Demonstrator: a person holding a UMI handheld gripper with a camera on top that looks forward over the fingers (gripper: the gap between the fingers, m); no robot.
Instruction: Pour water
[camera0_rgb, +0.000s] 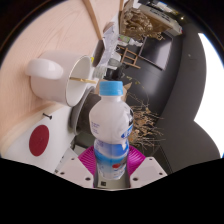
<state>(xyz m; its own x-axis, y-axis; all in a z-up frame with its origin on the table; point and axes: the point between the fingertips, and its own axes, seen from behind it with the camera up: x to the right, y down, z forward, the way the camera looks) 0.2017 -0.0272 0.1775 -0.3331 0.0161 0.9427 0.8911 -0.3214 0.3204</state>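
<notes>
A clear plastic water bottle (111, 125) with a blue-and-white label and a white cap stands up between my fingers, tilted slightly. My gripper (110, 160) is shut on the bottle, its magenta pads (89, 157) pressing on the lower body at both sides. Just beyond the bottle's cap and to the left stands a white cup (78, 78) with its open mouth facing me. The bottle is held above the table, close to the cup's rim.
A white kettle-like vessel (45, 75) sits left of the cup. A white box with a red circle (40, 137) lies at the near left. A dark round tray (170, 80) with dry twigs (146, 122) lies to the right; a shelf of objects (140, 25) stands behind.
</notes>
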